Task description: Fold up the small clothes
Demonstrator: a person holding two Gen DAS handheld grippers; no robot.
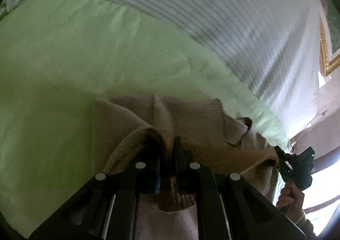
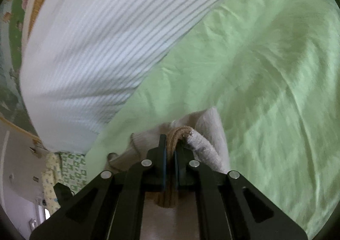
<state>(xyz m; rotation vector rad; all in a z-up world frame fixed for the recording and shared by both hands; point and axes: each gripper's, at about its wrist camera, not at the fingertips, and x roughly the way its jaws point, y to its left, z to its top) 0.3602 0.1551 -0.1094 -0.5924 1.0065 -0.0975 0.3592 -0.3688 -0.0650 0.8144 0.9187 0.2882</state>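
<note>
Left gripper [image 1: 167,150], right gripper [image 2: 169,144] pinch beige sweater [image 1: 191,116]; hem bunched, blurred.

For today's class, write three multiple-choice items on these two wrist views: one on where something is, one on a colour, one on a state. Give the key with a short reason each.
1. Where does the striped white cushion sit relative to the beige knit garment?
A. Beyond it, on the far side of the bed
B. Under it
C. Inside it

2. What colour is the bedsheet?
A. Dark blue
B. Light green
C. Red

3. What state is the left tool in?
A. Wide open above the sheet
B. Shut on the garment's ribbed edge
C. Lying on the bed unused

Key:
1 A, the cushion lies past the garment in both views.
2 B, pale green cloth surrounds the garment.
3 B, knit fabric is pinched between its fingers; the right tool grips likewise.
</note>
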